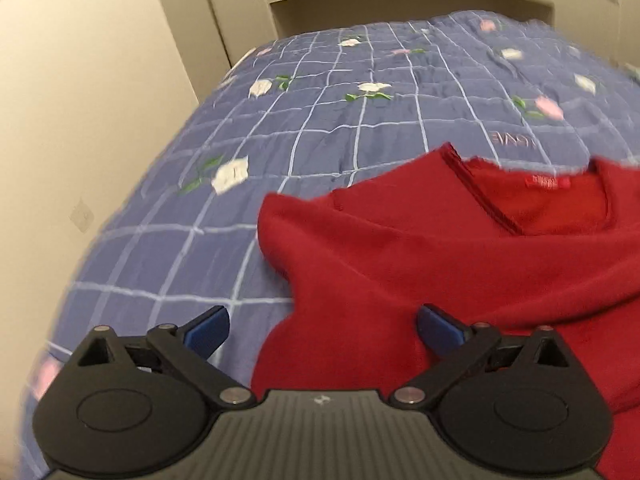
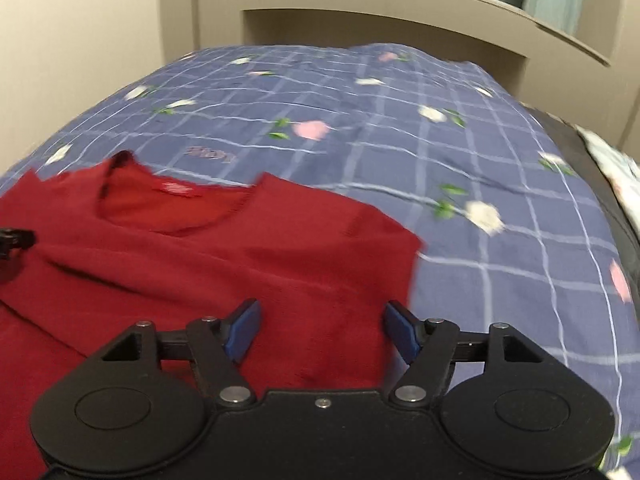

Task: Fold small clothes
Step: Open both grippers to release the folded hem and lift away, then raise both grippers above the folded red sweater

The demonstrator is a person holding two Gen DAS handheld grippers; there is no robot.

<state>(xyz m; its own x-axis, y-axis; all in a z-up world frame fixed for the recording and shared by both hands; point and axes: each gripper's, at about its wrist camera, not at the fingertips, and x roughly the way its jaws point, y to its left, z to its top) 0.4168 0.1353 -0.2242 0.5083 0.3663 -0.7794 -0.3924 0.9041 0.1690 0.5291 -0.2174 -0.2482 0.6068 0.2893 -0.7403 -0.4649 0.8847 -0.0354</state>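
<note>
A red knit V-neck top [image 1: 420, 248] lies spread on the bed, neckline toward the far side; it also shows in the right wrist view [image 2: 224, 256]. My left gripper [image 1: 322, 330] is open and empty above the top's left edge, its blue pads wide apart. My right gripper [image 2: 320, 332] is open and empty above the top's right part, near its right edge. The left gripper's black tip [image 2: 14, 240] shows at the far left of the right wrist view.
A blue checked quilt with white and pink flowers [image 1: 320, 112] covers the bed [image 2: 460, 160]. A beige headboard shelf [image 2: 400, 4] stands behind it. A beige wall [image 1: 80, 100] runs along the left side. A dark bed edge [image 2: 600, 184] is at the right.
</note>
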